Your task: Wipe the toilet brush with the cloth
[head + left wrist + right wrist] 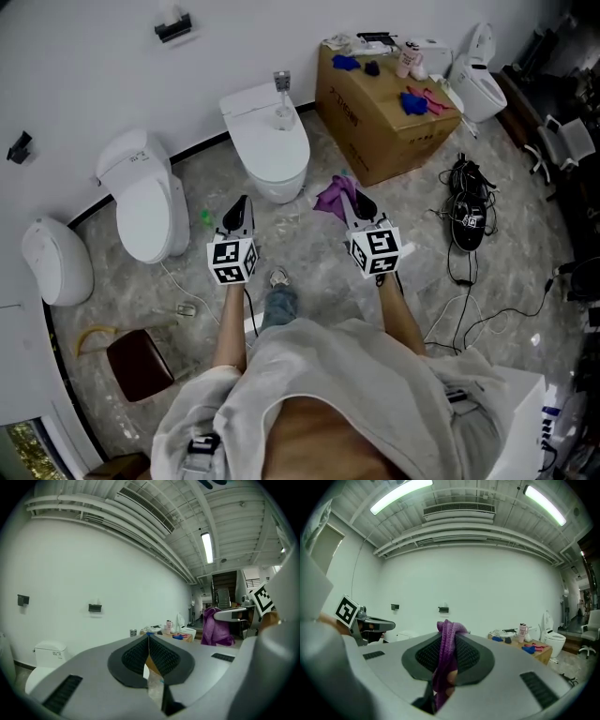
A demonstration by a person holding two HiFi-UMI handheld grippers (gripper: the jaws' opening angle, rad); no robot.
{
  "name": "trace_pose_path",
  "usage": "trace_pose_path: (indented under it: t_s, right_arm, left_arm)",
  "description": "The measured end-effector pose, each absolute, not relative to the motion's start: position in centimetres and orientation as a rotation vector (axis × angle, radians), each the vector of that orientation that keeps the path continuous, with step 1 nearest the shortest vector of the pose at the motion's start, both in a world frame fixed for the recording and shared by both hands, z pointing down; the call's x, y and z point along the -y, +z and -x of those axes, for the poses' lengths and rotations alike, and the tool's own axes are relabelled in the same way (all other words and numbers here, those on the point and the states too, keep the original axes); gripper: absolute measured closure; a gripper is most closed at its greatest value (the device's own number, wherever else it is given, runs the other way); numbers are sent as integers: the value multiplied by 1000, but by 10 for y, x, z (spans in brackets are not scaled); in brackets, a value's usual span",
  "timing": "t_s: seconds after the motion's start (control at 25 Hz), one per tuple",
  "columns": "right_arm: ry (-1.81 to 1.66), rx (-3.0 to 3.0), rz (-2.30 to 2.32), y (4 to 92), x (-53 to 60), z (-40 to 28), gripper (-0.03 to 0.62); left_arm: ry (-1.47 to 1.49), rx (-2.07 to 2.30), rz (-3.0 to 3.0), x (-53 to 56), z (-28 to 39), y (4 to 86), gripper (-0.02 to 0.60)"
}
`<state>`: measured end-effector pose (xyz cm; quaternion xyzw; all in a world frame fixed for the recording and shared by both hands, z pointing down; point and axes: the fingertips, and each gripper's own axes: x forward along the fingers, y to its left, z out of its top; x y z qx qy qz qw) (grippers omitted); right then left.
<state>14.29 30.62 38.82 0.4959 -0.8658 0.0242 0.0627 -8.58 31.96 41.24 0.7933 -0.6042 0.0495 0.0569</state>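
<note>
The toilet brush (282,94), a slim upright metal-handled thing, stands on the closed lid of the middle white toilet (272,155). My right gripper (356,200) is shut on a purple cloth (334,197), which hangs over the floor in front of that toilet. In the right gripper view the cloth (446,653) is pinched between the black pads. My left gripper (240,204) is shut with nothing seen in it and hangs level with the right one, short of the toilet. From the left gripper view the cloth (216,628) dangles at the right.
A second toilet (145,202) and a white fixture (56,262) stand at the left. A cardboard box (389,117) with gloves and bottles sits at the right, with another toilet (478,84) behind it. Black cables (466,220) lie on the marble floor. A brown bin (141,364) is near left.
</note>
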Motion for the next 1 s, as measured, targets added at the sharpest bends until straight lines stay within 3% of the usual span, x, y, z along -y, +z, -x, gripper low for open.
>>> trace_pose_path:
  t_s: [0.6,1.0]
  right_arm:
    - [36,2569,-1568,369,-150,-61,530]
    - [75,2493,-1653,382,-103,-52,530]
  left_arm:
    - [123,1777,-2464,-144,169,394,560]
    - [167,1658,-2538,-75,173,405,560]
